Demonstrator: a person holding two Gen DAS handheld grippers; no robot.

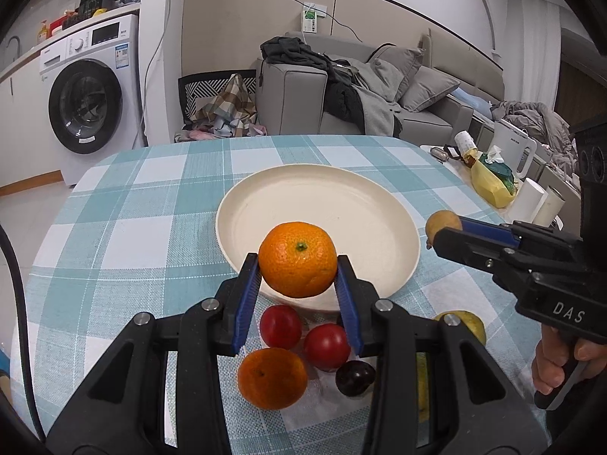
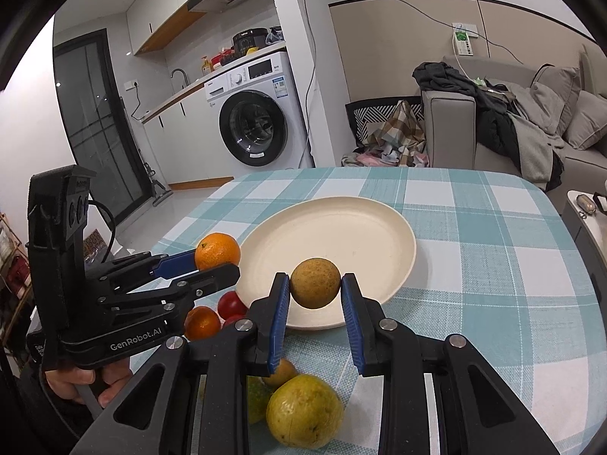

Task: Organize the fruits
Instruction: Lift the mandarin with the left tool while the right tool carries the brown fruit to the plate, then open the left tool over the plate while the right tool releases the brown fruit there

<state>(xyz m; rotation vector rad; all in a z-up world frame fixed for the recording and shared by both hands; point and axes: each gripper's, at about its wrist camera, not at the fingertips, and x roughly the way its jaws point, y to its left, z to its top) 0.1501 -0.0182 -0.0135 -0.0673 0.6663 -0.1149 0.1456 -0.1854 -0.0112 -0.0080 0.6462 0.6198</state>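
the left gripper [image 1: 299,278] is clamped on a mandarin [image 1: 298,259], held above the near rim of the cream plate [image 1: 322,204]. the right gripper [image 2: 315,299] grips a small brownish-yellow round fruit [image 2: 315,283], also over the near rim. the plate lies straight ahead of both, empty; neither looks clearly nearer. loose fruit stays on the checked tablecloth [image 1: 132,227] behind.

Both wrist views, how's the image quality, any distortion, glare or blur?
Left wrist view: strong fisheye bending, dark vignette corners; the mandarin in the left claw is sharp. Right wrist view: same curvature; the brownish round fruit in the right claw is crisp, with soft glare on the cream plate.
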